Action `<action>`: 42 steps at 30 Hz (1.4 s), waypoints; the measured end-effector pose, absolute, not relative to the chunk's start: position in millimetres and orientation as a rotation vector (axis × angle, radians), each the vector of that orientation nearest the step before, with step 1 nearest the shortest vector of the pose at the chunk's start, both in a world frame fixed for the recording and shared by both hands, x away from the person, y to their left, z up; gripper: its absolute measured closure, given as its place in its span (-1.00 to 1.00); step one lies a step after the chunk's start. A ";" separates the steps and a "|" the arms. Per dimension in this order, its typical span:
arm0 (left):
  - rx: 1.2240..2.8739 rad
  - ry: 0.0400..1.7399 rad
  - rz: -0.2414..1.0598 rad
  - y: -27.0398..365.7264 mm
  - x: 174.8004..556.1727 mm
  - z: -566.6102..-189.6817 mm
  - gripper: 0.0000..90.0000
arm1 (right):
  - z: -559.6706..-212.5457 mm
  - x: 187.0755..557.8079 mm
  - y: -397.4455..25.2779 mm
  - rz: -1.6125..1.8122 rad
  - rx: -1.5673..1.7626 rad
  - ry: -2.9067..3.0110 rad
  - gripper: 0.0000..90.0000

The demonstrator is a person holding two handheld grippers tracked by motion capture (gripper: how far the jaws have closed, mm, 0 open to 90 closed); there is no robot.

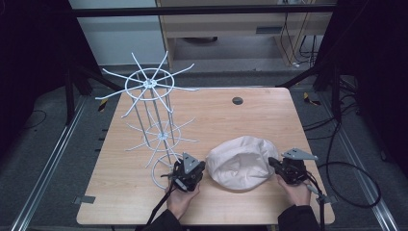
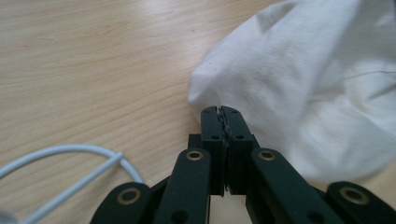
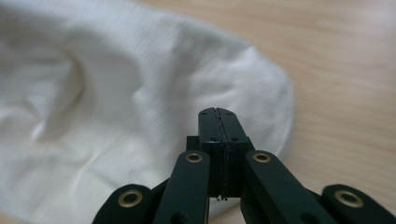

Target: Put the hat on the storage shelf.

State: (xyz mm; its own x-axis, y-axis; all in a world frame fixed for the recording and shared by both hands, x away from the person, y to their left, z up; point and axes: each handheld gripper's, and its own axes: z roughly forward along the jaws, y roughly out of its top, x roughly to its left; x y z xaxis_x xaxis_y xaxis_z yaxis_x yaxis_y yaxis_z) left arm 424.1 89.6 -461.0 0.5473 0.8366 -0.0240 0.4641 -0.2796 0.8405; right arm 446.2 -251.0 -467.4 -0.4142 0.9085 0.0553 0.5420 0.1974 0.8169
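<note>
At the near edge of the table (image 1: 120, 202), a person's two hands each hold a gripper, one on either side of a white cloth (image 1: 240, 161). The left gripper (image 1: 204, 166) sits at the cloth's left edge; in the left gripper view (image 2: 220, 109) its jaws are pressed together, tips at the cloth's (image 2: 303, 88) hem, and whether any fabric is pinched between them cannot be told. The right gripper (image 1: 271, 161) sits at the cloth's right edge; in the right gripper view (image 3: 217, 112) its jaws are likewise closed, with the cloth (image 3: 116, 107) lying under and beyond the tips, and a pinch cannot be confirmed there either.

The cloth lies rumpled and mounded on the wood, near the front, right of centre.

Just left of the left gripper stands a white wire rack (image 1: 151, 110), its base ring (image 2: 60, 154) on the table close beside the jaws, two tiers of spokes rising toward the far left.

Farther back, a small dark disc (image 1: 237, 100) lies near the far edge.
</note>
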 end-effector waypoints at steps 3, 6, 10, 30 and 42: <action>1.919 1.026 0.526 89.2 411.3 -456.6 0.97 | -466.2 456.4 -256.7 1.114 1.381 1.968 1.00; 1.954 0.967 0.501 77.1 396.8 -456.9 0.97 | -473.2 471.8 -261.1 1.099 1.405 1.927 1.00; 2.005 0.924 0.492 59.2 392.6 -467.8 0.97 | -477.9 482.6 -263.9 1.119 1.430 1.898 1.00; 2.002 1.088 0.518 53.1 452.1 -484.1 0.99 | -480.0 463.8 -265.2 1.035 1.396 2.023 1.00; 1.973 1.137 0.554 41.5 475.1 -485.7 0.99 | -478.6 428.9 -267.2 1.027 1.372 2.059 1.00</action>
State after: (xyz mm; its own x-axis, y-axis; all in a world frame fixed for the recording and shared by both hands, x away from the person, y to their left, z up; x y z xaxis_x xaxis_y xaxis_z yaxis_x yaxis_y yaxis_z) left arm 475.1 41.5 -485.7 0.5057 0.8626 -0.0091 0.5241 -0.2989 0.7974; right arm 428.9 -267.2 -478.6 -0.3977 0.9171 0.0288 0.5746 0.2245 0.7870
